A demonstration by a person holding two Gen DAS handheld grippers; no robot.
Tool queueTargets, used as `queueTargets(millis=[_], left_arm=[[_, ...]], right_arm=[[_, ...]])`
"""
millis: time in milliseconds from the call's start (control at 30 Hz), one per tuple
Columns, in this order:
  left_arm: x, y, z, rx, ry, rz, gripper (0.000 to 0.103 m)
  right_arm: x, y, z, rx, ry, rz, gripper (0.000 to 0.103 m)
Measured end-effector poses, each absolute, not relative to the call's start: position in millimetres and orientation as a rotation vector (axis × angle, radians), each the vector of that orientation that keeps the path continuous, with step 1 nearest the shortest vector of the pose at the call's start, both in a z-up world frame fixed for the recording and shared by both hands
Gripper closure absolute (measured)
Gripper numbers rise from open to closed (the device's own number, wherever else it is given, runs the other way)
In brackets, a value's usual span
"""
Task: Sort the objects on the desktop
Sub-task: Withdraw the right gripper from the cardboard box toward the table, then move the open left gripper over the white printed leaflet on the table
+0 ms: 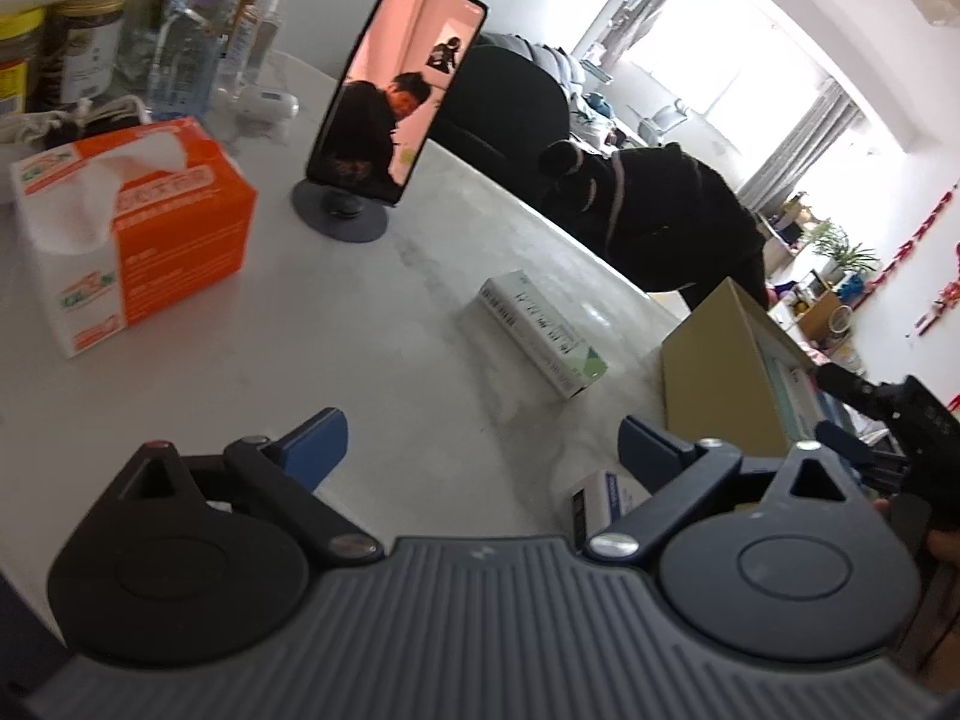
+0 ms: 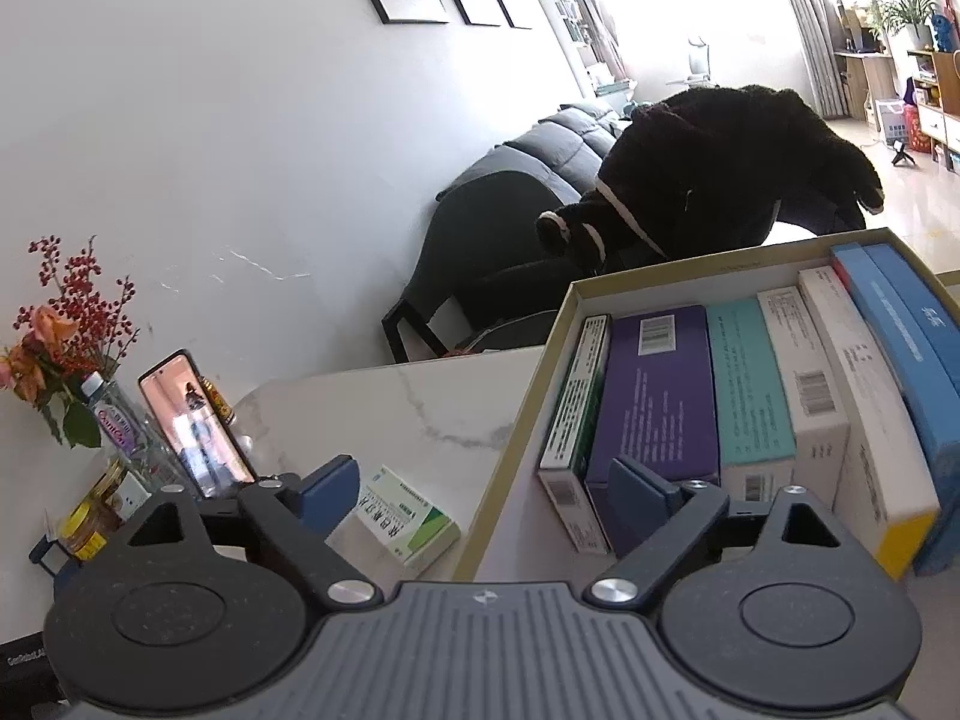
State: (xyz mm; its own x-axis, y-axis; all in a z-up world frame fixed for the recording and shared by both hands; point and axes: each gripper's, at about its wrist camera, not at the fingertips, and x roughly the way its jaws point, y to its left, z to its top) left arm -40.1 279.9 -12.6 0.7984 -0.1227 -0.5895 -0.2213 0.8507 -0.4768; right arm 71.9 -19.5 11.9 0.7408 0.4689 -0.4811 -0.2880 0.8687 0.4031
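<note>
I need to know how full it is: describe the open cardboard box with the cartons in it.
The open cardboard box is shallow, tan outside and pale inside, with no lid in view. It sits flat on the white marble-look table. Six cartons stand on edge in a row inside: green-and-white, purple, teal, two white, blue. Empty floor shows in front of them. A right gripper finger reaches over its near wall.

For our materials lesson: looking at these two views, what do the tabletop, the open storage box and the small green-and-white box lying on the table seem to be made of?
Tabletop: looks like polished marble or a marble-look slab; white, grey veins, soft glare.
Storage box: probably matte cardboard; thin, straight tan walls with a pale inside.
Green-and-white box: likely thin printed card, slightly glossy; sharp folded edges, printed text, a barcode on its side in the left wrist view.
</note>
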Motion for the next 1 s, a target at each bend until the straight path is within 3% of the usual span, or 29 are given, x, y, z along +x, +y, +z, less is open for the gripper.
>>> queueTargets(millis=[1000], left_arm=[[-60.6,229.7,-35.8,-0.420,0.677,0.074,0.001]], right_arm=[[-11.2,-37.6,0.1,0.268,0.535,0.464,0.003]])
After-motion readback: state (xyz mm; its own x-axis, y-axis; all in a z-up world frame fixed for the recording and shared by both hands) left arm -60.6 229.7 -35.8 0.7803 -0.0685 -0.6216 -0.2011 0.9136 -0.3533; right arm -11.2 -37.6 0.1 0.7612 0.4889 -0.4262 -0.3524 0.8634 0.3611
